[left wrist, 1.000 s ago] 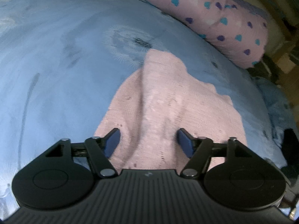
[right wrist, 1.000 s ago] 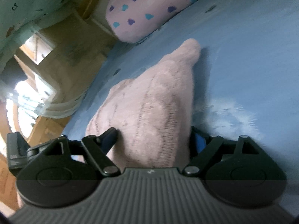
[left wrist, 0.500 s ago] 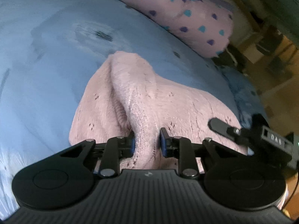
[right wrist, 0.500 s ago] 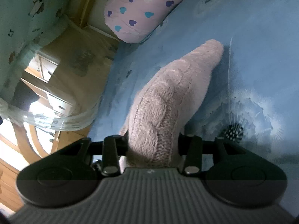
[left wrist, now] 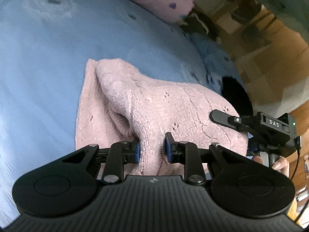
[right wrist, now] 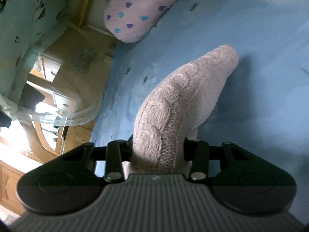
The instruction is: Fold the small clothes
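A blue bed carries a pink knit garment and heart-print pillow.

The blue bedsheet with faint dandelion prints filled most of the view. A pink heart-print pillow sat at its far edge. Beyond the pillow stood wooden drawers and mint patterned wallpaper.
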Demonstrator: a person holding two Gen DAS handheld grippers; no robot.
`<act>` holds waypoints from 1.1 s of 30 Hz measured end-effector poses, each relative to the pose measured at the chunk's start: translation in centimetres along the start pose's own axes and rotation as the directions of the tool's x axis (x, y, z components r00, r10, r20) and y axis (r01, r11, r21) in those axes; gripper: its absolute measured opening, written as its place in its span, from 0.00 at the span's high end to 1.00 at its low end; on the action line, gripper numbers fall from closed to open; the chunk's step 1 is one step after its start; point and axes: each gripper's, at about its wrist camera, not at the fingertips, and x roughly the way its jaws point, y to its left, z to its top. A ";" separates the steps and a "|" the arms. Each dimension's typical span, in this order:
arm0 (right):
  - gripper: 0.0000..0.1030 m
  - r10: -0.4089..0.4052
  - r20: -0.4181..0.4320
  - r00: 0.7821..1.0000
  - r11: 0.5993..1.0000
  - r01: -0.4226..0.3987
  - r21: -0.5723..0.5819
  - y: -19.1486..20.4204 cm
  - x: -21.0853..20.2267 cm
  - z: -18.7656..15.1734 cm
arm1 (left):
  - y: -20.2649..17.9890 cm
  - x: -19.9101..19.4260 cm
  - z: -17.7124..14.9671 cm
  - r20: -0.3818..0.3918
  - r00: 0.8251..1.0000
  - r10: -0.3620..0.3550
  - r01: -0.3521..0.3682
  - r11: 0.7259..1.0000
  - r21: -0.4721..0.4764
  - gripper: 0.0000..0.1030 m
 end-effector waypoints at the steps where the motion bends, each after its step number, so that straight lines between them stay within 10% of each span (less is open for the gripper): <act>1: 0.57 -0.019 0.001 1.000 1.000 0.019 0.002 -0.7 -0.9 -0.5 | -0.5 0.4 -0.7 -0.012 1.000 0.017 -0.017 1.000 0.015 0.72; 8: 0.45 -0.247 0.017 0.969 0.962 0.247 -0.114 -3.7 -2.1 -4.0 | -2.4 1.8 -3.4 -0.028 0.986 0.163 -0.157 0.977 0.146 0.71; 20: 0.46 -0.281 0.303 0.910 0.917 0.348 -0.196 -1.6 -6.3 -7.0 | -2.3 1.3 -3.3 -0.018 0.995 0.101 -0.100 0.993 0.063 0.73; 29: 0.48 -0.220 0.266 0.938 0.902 0.300 -0.310 0.3 -2.7 -8.4 | -0.4 -0.7 -3.2 0.028 0.967 0.253 -0.255 0.963 0.087 0.85; 33: 0.47 -0.306 0.298 0.904 0.823 0.408 -0.395 0.8 -0.7 -9.2 | -0.4 -0.4 -3.5 0.032 0.965 0.260 -0.262 0.960 0.102 0.84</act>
